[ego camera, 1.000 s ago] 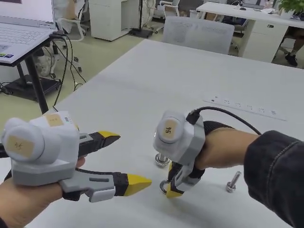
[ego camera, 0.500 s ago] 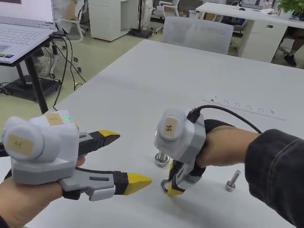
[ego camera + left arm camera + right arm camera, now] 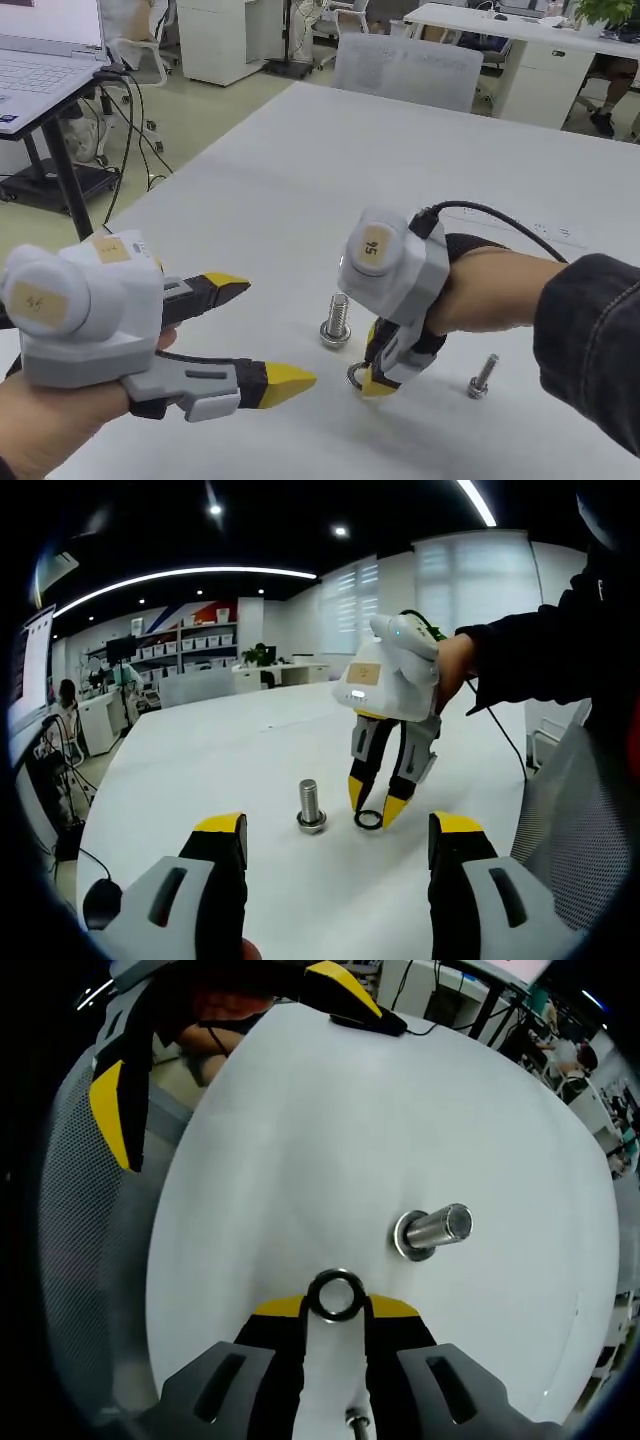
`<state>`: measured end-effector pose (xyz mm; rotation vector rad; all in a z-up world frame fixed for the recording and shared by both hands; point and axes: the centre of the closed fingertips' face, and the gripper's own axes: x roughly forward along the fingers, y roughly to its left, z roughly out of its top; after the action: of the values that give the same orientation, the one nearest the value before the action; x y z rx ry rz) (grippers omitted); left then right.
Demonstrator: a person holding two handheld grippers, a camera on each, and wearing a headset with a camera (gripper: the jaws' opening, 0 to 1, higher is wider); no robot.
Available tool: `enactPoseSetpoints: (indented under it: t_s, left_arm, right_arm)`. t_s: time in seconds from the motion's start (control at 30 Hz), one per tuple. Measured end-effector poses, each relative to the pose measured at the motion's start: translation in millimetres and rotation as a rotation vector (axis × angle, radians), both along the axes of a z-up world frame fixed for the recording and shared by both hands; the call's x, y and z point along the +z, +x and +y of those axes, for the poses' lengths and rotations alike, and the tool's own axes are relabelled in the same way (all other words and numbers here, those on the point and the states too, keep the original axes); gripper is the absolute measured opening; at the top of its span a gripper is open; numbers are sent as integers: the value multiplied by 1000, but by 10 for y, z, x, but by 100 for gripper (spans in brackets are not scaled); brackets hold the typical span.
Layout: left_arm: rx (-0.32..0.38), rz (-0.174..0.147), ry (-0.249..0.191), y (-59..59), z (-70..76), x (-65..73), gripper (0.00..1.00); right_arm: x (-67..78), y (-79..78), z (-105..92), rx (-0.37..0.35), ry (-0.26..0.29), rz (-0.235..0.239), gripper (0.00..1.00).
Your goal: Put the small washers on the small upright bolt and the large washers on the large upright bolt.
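White office tabletop (image 3: 300,170), my right tongs (image 3: 375,382) pinching a washer (image 3: 356,375) close above it, just beside the big upright bolt (image 3: 337,320), small bolt (image 3: 481,377) further right, my left tongs (image 3: 278,333) spread wide, holding nothing.

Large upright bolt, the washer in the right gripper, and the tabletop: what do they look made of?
Large upright bolt: bare metal, likely steel; grey, glossy, threaded shank. Washer, pinched in the right gripper: looks like dark metal with a slight sheen, though rubber can't be ruled out. Table: smooth matte white, probably laminate; too plain to be sure.
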<state>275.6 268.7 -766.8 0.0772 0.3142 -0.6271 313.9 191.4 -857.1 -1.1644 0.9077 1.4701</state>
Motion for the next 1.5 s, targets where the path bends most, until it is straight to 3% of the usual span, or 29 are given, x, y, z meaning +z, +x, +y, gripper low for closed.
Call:
enactPoseSetpoints:
  t_s: [0.37, 0.77, 1.17, 1.5]
  left_arm:
    - [-4, 0, -2, 9, -5, 2, 73]
    - [-16, 0, -1, 23, -27, 1, 73]
    - [-21, 5, 4, 29, -27, -7, 73]
    - [-21, 9, 7, 25, -13, -27, 73]
  right_arm:
    - [200, 91, -76, -6, 6, -31, 23]
    - [523, 274, -54, -3, 25, -80, 23]
    - [752, 369, 230, 30, 73, -117, 23]
    - [724, 397, 446, 62, 78, -117, 23]
